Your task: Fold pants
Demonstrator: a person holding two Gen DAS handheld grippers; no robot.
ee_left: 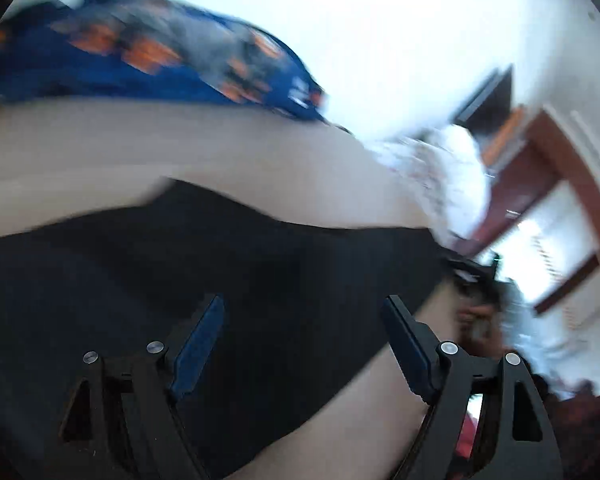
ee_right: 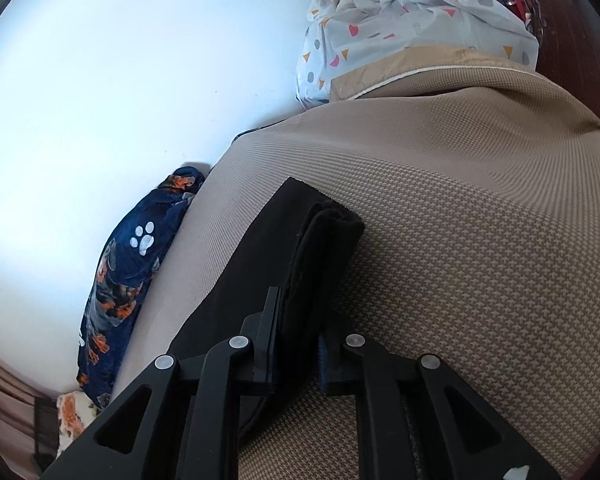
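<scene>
Pants (ee_right: 296, 240), black and folded thick, lie on the beige cushion (ee_right: 460, 220), low centre of frame, clamped in the right tool (ee_right: 298, 344). The left tool (ee_left: 304, 344) gapes wide above blurred dark cloth, seemingly gripping nothing. A blue paw-print blanket (ee_right: 140, 256) sits beyond.

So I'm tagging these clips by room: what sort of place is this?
Probably a bedroom or living room at home. The black pants lie on a tan woven cushion, with a paw-print fleece blanket beside it, patterned bedding bunched behind, and a white wall.
</scene>
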